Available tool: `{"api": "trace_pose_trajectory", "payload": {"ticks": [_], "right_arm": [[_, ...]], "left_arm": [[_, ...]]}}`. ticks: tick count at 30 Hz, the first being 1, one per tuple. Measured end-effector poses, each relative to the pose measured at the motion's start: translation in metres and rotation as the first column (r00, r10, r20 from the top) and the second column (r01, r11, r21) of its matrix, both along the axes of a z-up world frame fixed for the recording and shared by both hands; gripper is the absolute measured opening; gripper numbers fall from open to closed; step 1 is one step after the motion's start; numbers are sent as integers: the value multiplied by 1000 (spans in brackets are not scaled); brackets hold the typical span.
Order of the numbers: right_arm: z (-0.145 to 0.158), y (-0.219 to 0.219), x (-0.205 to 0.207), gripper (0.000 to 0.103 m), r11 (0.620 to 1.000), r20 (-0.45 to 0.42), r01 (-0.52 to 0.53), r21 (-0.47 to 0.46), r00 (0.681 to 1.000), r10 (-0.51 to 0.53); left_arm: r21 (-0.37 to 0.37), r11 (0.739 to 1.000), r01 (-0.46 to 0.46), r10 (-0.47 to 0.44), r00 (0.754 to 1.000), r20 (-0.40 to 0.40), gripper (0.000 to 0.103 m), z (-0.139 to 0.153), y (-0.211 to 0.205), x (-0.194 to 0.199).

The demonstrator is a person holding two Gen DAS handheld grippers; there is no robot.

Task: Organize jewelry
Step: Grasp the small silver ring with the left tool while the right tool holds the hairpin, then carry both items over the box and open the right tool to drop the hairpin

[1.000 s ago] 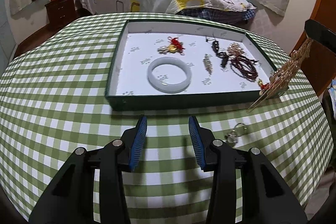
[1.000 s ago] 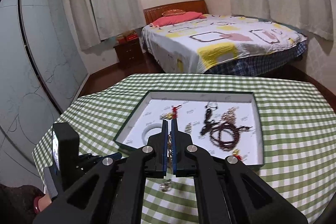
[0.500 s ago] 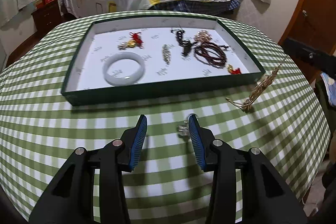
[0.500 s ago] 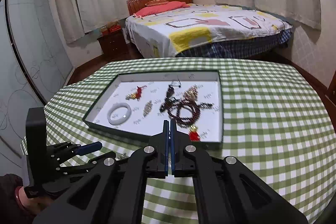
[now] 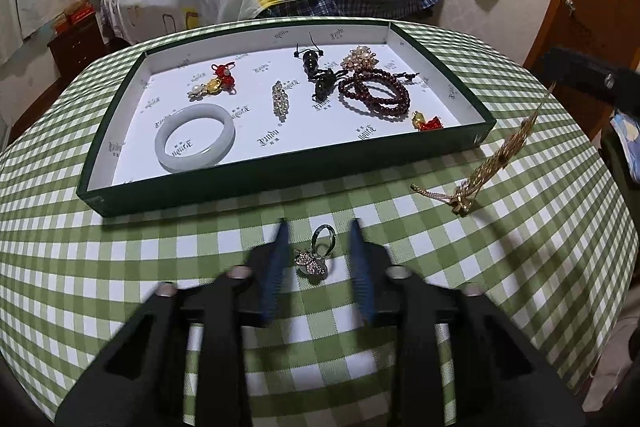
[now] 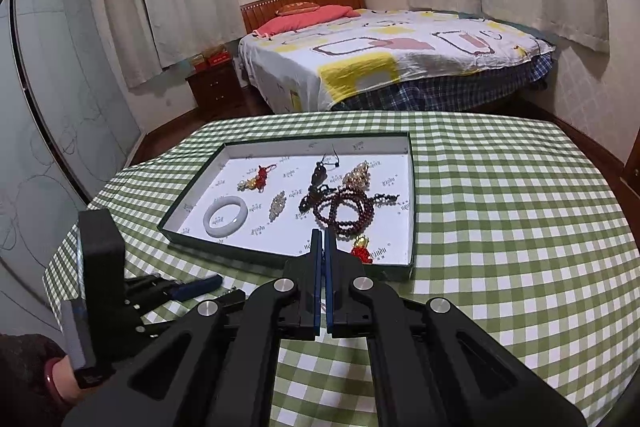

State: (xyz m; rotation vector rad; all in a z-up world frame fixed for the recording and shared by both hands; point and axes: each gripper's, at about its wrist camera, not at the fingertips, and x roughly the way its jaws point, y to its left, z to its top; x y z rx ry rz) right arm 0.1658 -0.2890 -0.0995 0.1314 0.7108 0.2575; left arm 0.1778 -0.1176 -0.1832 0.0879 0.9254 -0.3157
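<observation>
left wrist view low over table (image 5: 120, 267), right wrist view higher, both facing tray (image 5: 304, 167), bed (image 6: 400, 67)

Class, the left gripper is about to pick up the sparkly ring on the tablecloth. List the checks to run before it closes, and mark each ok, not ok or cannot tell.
1. Left gripper open: ok.
2. Rhinestone ring lies between its fingers: ok.
3. Fingers low enough to grip the ring: cannot tell, the view is blurred.
4. Right gripper shut on the gold tassel piece: ok; its lower end rests on the tablecloth.
5. Tassel clear of the ring: ok, well to the right.
6. Free space in the tray: ok, bare patch beside the jade bangle.
</observation>
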Motion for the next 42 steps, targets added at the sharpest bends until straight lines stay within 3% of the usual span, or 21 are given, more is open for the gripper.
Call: {"api": "trace_pose_trajectory", "payload": {"ticks": [3, 5, 16, 27, 33, 42], "right_arm": [[6, 2, -2, 1, 1000, 14, -2, 0, 1000, 2], [9, 3, -2, 2, 1000, 22, -3, -1, 1000, 3], [39, 14, 4, 1, 1000, 93, -23, 13, 995, 22], [71, 34, 39, 1, 998, 192, -52, 17, 980, 48], [51, 45, 64, 1, 998, 152, -61, 24, 987, 57], [-15, 58, 93, 1, 998, 4, -61, 16, 998, 60]], "left_arm": [[2, 1000, 11, -11, 1000, 9, 5, -1, 1, -1], [-1, 1000, 13, -13, 1000, 22, 4, 2, 3, -2], [-30, 1000, -8, 12, 992, 130, 4, 44, 21, 6], [-82, 995, -57, 73, 976, 206, 4, 82, 42, 57], [-89, 992, -86, 104, 970, 219, 4, 80, 49, 86], [-101, 988, -114, 128, 980, 151, 4, 47, 59, 105]]}}
